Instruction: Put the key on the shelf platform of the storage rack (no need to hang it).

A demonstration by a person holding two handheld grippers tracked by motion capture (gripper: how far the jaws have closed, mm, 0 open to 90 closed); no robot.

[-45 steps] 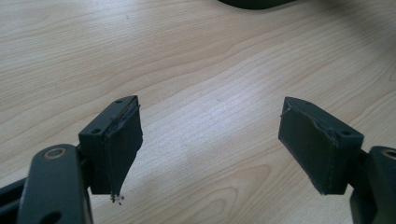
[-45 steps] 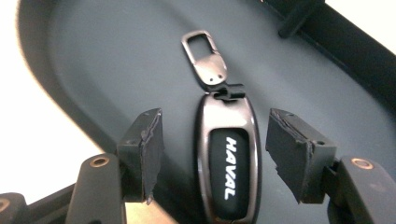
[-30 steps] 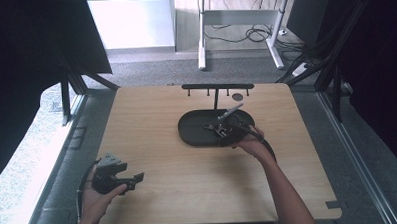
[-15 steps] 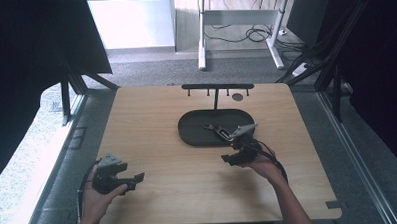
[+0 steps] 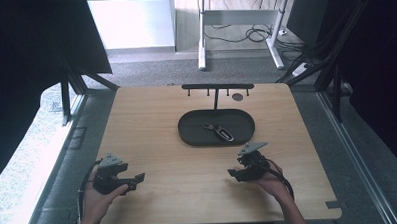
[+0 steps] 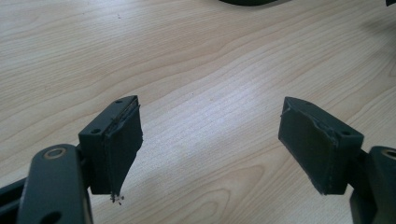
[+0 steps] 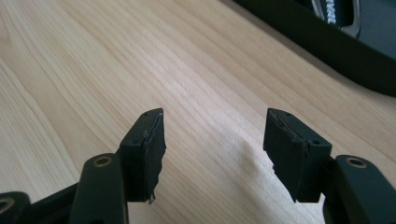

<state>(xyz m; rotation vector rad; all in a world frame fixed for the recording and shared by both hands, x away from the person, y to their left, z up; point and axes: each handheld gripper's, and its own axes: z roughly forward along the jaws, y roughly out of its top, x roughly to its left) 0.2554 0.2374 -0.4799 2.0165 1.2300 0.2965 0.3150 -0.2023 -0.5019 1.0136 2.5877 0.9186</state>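
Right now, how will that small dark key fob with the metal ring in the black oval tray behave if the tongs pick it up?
The small dark key fob lies flat, so it probably won't roll. It looks slim and low, so the pads may slip off its edges. Its ring end likely dangles once lifted. The black oval tray has a raised rim, so pushing would probably just slide the fob against it.

Key fob (image 5: 219, 132) in the far tray (image 5: 187, 135) — too small to read; the tray (image 7: 327, 42) — cut off at the right gripper view's edge.
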